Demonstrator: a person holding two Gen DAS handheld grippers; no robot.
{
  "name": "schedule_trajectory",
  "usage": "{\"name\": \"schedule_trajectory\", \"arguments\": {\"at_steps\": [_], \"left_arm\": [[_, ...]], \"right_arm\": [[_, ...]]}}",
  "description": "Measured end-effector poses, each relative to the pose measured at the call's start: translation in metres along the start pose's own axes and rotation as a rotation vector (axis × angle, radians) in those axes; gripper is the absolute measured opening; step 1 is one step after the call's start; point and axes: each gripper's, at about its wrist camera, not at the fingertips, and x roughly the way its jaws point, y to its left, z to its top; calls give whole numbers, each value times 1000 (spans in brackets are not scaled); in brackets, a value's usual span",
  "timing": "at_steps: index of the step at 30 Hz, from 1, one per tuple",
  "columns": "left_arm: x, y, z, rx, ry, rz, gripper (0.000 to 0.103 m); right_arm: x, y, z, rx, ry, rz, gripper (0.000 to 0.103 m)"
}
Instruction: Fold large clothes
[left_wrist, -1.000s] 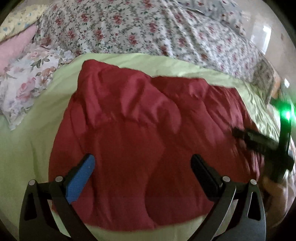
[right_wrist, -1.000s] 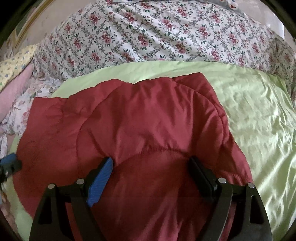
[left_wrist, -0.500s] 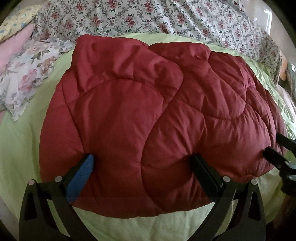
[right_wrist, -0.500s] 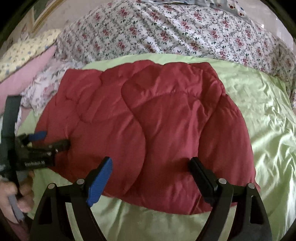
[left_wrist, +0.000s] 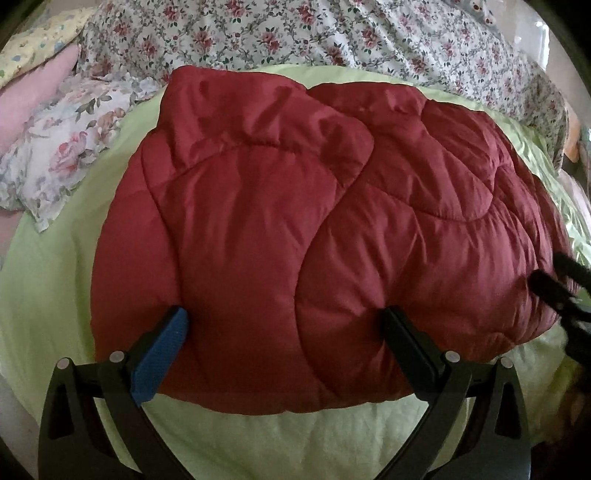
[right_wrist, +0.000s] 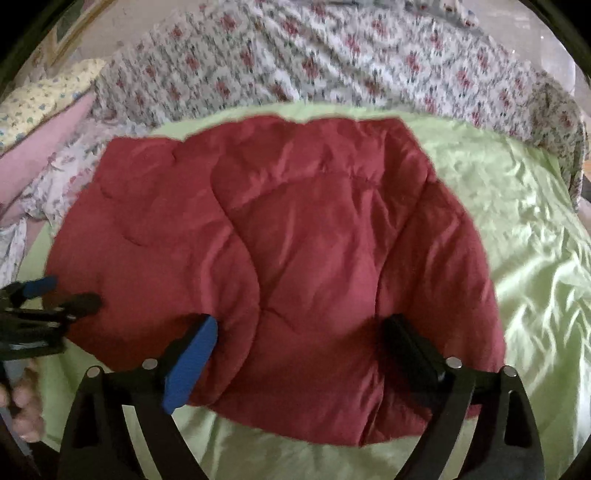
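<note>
The puffy red jacket (left_wrist: 314, 236) lies folded on the green sheet (left_wrist: 55, 295). The left gripper (left_wrist: 284, 328) is wide open over it. The right gripper (right_wrist: 301, 334) is opening, pinching nothing.

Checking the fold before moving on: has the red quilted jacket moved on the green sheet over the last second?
Yes. The red quilted jacket has folded away from the floral bedding, baring more green sheet between them.

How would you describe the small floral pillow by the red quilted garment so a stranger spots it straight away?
Start at the light green sheet covering the bed, where the red quilted garment lies folded. Off its far left corner sits the pillow. Unlike the tiny-rose bedding behind, it shows big, pale pink roses.
</note>
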Motion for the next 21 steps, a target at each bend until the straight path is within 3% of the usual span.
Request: {"name": "schedule_trajectory", "arguments": {"at_steps": [3, 6, 13, 21], "left_arm": [[1, -1, 0, 2, -2, 2, 103], [3, -1, 1, 6, 3, -5, 103], [13, 1, 8, 0, 12, -16, 103], [-14, 16, -3, -50, 12, -73, 103]], "right_arm": [[-1, 9, 2, -28, 1, 13, 92], [24, 10, -2, -45, 56, -17, 93], [38, -1, 1, -16, 59, -15, 97], [-5, 1, -2, 31, 28, 63, 97]]}}
